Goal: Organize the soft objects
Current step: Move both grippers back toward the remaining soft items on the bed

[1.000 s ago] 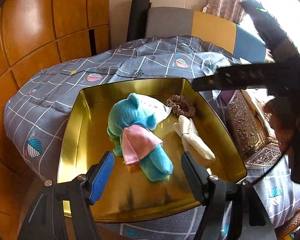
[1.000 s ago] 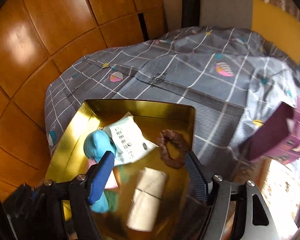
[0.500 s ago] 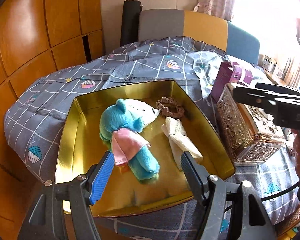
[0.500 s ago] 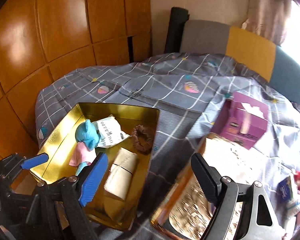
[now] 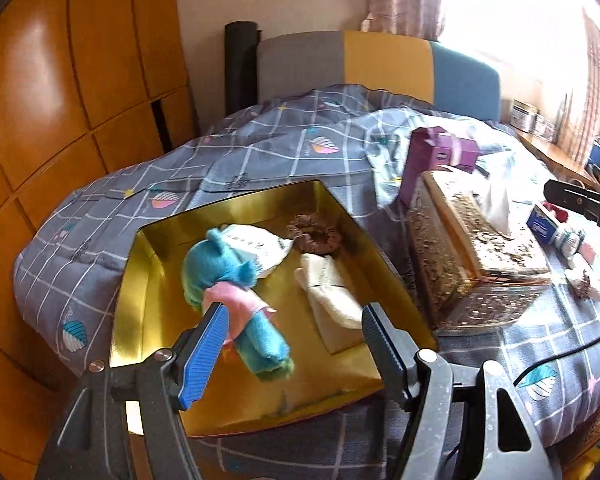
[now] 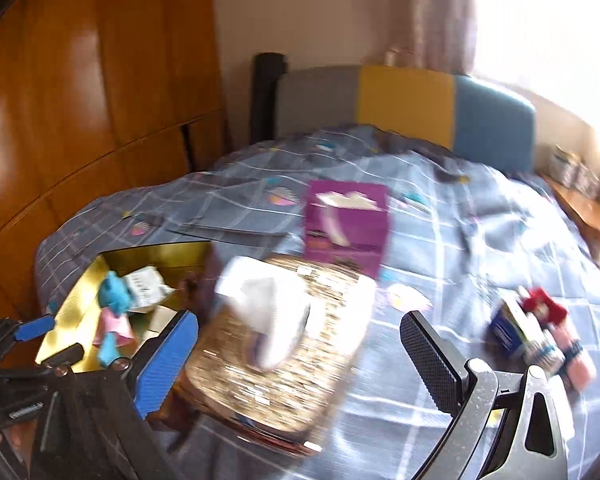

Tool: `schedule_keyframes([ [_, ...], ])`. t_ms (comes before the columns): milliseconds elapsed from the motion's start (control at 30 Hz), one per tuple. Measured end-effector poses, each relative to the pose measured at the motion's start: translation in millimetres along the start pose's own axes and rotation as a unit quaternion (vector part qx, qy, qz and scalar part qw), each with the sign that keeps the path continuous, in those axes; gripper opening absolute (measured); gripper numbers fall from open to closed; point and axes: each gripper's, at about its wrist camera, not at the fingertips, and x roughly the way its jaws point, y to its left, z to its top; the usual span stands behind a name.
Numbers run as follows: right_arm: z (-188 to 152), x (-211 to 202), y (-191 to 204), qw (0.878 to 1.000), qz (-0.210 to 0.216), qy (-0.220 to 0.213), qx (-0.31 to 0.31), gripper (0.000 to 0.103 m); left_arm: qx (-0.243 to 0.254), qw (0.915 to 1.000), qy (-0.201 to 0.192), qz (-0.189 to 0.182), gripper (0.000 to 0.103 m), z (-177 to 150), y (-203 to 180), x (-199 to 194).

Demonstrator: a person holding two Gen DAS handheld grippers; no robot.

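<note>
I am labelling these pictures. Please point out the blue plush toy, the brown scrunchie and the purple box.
blue plush toy (image 5: pixel 220 260), left wrist view, on its head.
brown scrunchie (image 5: pixel 315 235), left wrist view, on its ruffled ring.
purple box (image 6: pixel 346 224), right wrist view, on its front face.

Teal plush toy (image 5: pixel 236 292) in gold tray (image 5: pixel 132 280)

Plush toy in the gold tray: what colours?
Teal plush toy with a pink cape; clearest in the left wrist view.
</note>
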Motion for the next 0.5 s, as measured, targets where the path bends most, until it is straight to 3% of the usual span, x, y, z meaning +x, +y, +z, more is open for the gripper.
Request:
schedule_keyframes([
  [267,-15.4,-24.5,-97.0,0.992,-0.061,0.005,0.107,0.102,0.027,0.9985,0.004,-0.047,0.070,7.9,-27.5,-2.2],
  [500,-28.3,-51.3,-184.7,0.969,-0.155,-0.015,0.190,0.102,0.074,0.9954,-0.010,-0.061,0.070,14.6,-62.1,-10.1],
])
